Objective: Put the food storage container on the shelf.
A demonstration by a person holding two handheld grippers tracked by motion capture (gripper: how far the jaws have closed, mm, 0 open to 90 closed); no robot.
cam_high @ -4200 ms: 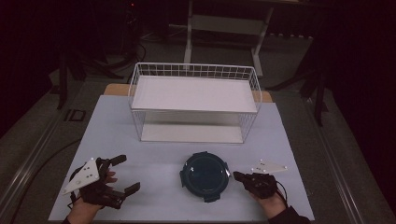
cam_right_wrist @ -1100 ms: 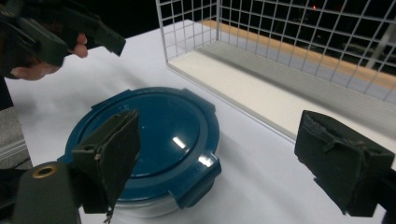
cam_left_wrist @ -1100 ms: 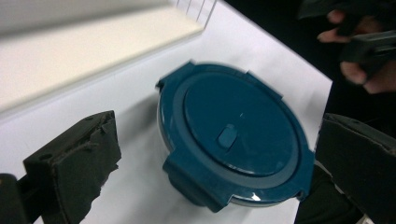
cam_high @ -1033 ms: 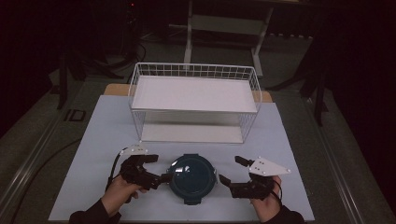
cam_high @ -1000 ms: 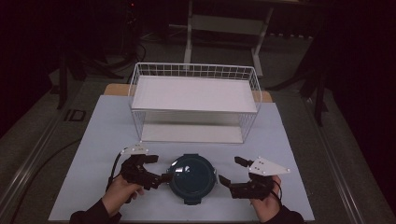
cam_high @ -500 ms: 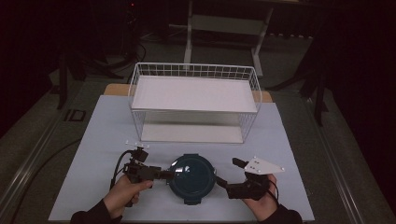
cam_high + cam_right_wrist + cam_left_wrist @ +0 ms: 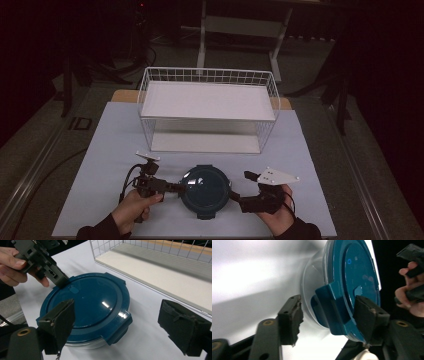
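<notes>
High view: round clear container with dark teal clip-lid at 6 o'clock on white counter, white wire basket at 12. Left hand-held gripper at container's 9, right hand-held gripper at its 3. Left gripper view: jaws just closing around teal lid clip, one pad touching, other apart. Right gripper view: jaws wide apart, container between them untouched.

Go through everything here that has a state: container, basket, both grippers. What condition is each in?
Round container: teal lid on, latch flaps down, upright on the table.
Wire basket: upright, nothing inside, apart from the container.
Left gripper: fingers have just been closing around a lid latch; one pad meets the lid, the other stands off.
Right gripper: open, a latch between its fingers, untouched.
</notes>
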